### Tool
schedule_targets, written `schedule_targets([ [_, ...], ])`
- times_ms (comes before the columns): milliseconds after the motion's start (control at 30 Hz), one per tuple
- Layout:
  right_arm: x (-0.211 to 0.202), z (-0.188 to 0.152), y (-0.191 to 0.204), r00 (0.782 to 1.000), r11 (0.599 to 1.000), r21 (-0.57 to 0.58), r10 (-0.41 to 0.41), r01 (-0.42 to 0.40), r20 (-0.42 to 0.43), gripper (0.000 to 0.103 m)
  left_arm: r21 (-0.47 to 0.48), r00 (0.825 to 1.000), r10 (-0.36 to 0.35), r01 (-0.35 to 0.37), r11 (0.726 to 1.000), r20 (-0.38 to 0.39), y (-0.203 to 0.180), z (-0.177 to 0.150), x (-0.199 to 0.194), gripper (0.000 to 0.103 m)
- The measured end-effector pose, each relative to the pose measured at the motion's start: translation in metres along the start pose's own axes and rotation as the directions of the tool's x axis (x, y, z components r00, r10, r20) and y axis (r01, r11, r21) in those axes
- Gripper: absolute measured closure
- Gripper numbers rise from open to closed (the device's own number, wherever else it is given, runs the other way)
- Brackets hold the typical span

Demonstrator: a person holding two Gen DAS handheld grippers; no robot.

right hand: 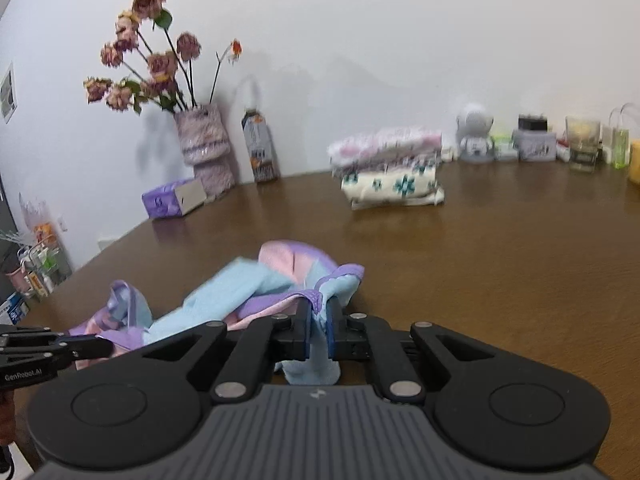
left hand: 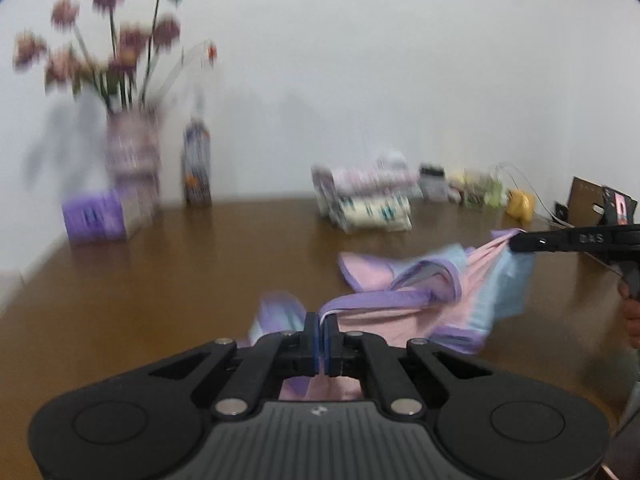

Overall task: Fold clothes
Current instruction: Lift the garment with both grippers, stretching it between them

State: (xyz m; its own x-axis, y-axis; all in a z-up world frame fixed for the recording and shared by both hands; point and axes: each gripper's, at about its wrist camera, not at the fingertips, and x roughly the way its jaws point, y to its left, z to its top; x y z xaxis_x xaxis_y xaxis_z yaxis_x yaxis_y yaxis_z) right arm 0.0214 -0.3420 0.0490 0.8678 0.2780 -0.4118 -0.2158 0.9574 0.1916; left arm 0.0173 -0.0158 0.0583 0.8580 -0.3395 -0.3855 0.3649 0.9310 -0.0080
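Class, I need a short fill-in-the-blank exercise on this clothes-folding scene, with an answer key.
1. Both grippers are shut on the same pastel ____.
2. The left gripper pinches its ____ trim.
3. The right gripper pinches a light ____ part of the garment.
4. A folded stack of clothes rests on the brown ____, near the wall.

Missing words: garment; purple; blue; table

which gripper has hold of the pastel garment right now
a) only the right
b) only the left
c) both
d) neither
c: the left gripper is pinched shut on the purple hem of the garment, and the right gripper is closed on a blue and purple fold of it.
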Motion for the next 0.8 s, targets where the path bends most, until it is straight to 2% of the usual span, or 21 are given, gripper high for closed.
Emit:
schedule_targets([
  [133,-0.012,0.032,-0.001,0.997,1.000,-0.025,0.004,-0.002,0.071,0.097,0.052,0.990,0.022,-0.029,0.998,0.136,0.003,0.042,-0.021,0.102],
  [300,-0.034,0.078,0.005,0.984,0.998,-0.063,0.032,-0.021,0.178,0.097,0.069,0.963,0.066,-0.086,0.994,0.261,0.008,0.089,-0.039,0.102],
  [433,-0.045,0.114,0.010,0.972,0.995,-0.098,0.040,-0.017,0.230,0.097,0.061,0.955,0.063,-0.085,0.995,0.290,0.013,0.113,-0.042,0.102],
  [500,-0.044,0.128,0.013,0.971,0.994,-0.107,0.045,-0.020,0.234,0.097,0.063,0.965,0.035,-0.053,0.997,0.261,0.012,0.113,-0.036,0.102],
  [600,-0.038,0.139,0.015,0.975,0.993,-0.117,0.039,-0.014,0.218,0.097,0.056,0.986,-0.057,0.048,0.997,0.154,0.007,0.096,-0.014,0.098],
  [667,-0.033,0.137,0.015,0.979,0.994,-0.111,0.040,-0.018,0.201,0.097,0.061,0.990,-0.130,0.126,0.990,0.052,0.000,0.081,0.009,0.088],
  [700,-0.031,0.135,0.015,0.980,0.994,-0.107,0.042,-0.021,0.193,0.097,0.055,0.985,-0.171,0.171,0.984,-0.001,-0.004,0.071,0.022,0.080],
  [767,-0.027,0.129,0.014,0.983,0.995,-0.098,0.043,-0.026,0.179,0.097,0.029,0.965,-0.244,0.248,0.968,-0.101,-0.015,0.054,0.051,0.070],
  [800,-0.026,0.127,0.013,0.984,0.995,-0.095,0.045,-0.028,0.174,0.097,0.021,0.954,-0.268,0.273,0.962,-0.138,-0.023,0.046,0.065,0.069],
])
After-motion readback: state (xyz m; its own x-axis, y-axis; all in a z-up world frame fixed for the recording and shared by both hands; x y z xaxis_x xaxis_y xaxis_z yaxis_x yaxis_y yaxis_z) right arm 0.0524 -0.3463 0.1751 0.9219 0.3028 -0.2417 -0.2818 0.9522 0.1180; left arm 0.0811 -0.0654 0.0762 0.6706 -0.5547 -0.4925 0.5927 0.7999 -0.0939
